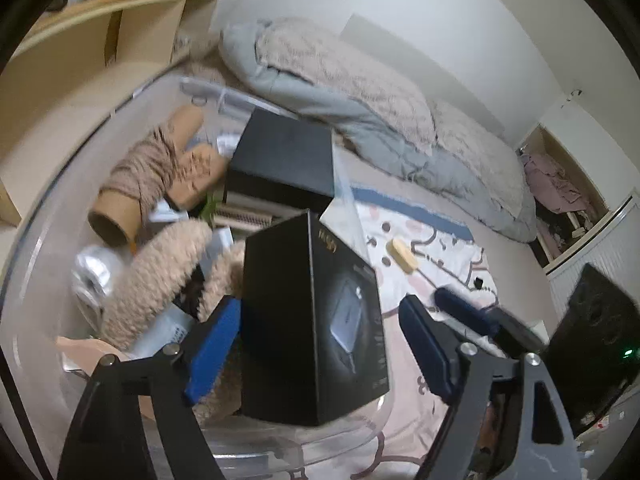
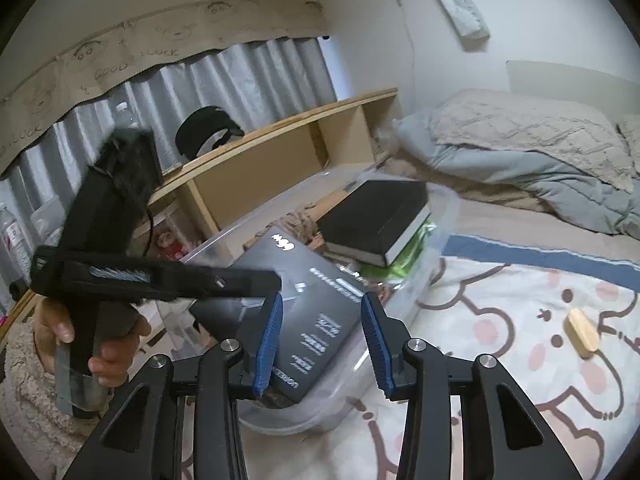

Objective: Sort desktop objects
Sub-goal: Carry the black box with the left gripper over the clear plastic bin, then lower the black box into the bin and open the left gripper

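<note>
Though the black box (image 1: pixel 316 320) now stands inside the clear bin (image 1: pixel 352 200), it looks far from settled: it leans at the near right corner, tilted, with its lower end close to the bin's near rim and its top edge up by the right wall. The left tongs (image 1: pixel 316 344) are spread wide on either side of it; the left pad (image 1: pixel 216 344) sits just beside or against one face, I cannot tell which, while the right pad (image 1: pixel 428 348) stands well clear, so nothing grips the box. If the left pad drags on that face as it withdraws, the box could tip over the rim onto the bed sheet (image 1: pixel 404 248), or fall flat across the things behind it.

Just left of the box lies a fluffy beige slipper (image 1: pixel 160 280), and farther back a twine spool (image 1: pixel 144 168) and a flat black case (image 1: pixel 284 156) on a stack. A toppling box could knock these about.

The right tongs (image 2: pixel 322 340) hover near the bin's near side, part open and empty, with the box seen beyond them. Closing in now could bump the left tool (image 2: pixel 152 272), which crosses just ahead.

On the sheet to the right, a small tan block (image 2: pixel 582 332) waits unsorted.
</note>
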`<state>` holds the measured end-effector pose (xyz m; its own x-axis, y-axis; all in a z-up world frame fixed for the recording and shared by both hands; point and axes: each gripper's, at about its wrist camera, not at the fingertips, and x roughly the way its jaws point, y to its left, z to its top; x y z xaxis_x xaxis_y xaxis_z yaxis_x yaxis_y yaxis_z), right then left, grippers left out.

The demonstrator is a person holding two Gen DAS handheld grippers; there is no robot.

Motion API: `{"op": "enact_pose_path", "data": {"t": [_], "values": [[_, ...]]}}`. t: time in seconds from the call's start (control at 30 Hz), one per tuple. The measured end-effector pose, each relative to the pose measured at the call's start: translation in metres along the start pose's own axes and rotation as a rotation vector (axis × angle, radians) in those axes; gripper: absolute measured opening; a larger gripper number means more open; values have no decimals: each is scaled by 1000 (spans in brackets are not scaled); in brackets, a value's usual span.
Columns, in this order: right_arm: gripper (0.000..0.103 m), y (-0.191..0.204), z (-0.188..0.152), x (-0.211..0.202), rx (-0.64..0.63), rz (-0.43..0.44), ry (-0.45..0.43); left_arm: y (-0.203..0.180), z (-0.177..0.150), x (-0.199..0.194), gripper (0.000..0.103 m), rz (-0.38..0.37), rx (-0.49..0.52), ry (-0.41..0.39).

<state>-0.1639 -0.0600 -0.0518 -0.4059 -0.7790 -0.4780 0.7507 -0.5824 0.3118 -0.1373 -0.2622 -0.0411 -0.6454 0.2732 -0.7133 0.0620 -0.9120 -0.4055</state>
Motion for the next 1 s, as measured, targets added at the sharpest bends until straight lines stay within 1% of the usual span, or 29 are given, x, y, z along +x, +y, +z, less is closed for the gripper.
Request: {"op": "enact_pose_path", "data": {"t": [0.03, 0.1, 0.17, 0.2, 0.23, 0.27, 0.3, 0.33, 0.37, 0.43, 0.5, 0.57, 0.6, 0.63, 0.73, 0.83, 0.93, 1.0], "values": [[27, 2, 0, 3, -3, 12, 10, -1, 1, -9, 82, 17, 6, -29], [19, 6, -2, 10, -6, 36, 35, 1, 1, -22, 82, 63, 25, -87], [17, 7, -3, 14, -10, 37, 41, -2, 0, -35, 81, 115, 62, -146], [15, 8, -2, 16, -11, 40, 43, -2, 0, -38, 79, 132, 75, -164], [13, 9, -1, 17, -9, 46, 47, -5, -3, -43, 72, 156, 92, -186], [12, 10, 0, 19, -7, 51, 49, -6, -3, -42, 65, 167, 106, -188], [11, 11, 2, 21, -5, 55, 52, -8, 0, -38, 52, 180, 117, -179], [11, 12, 4, 23, -6, 57, 55, -8, -2, -34, 45, 194, 127, -163], [11, 14, 4, 25, -7, 57, 59, -7, -3, -28, 42, 202, 137, -146], [11, 16, 4, 33, -11, 50, 90, -6, -6, -16, 33, 215, 150, -111], [11, 18, 1, 42, -25, 36, 123, -4, -10, -2, 28, 218, 159, -74], [11, 22, -3, 47, -66, 12, 134, -2, -13, 5, 27, 226, 167, -45], [11, 25, -6, 51, -97, -17, 145, -1, -14, 8, 26, 233, 170, -36], [11, 26, -10, 56, -112, -21, 163, 1, -15, 12, 25, 242, 174, -28], [11, 20, -17, 65, -98, -17, 196, 6, -18, 20, 25, 269, 179, -7], [11, 15, -18, 70, -81, -21, 223, 10, -20, 25, 25, 259, 170, 9], [10, 12, -17, 73, -60, -17, 251, 8, -21, 27, 25, 273, 181, 11], [10, 13, -16, 76, -70, -31, 273, 7, -22, 29, 25, 285, 189, 17]]}}
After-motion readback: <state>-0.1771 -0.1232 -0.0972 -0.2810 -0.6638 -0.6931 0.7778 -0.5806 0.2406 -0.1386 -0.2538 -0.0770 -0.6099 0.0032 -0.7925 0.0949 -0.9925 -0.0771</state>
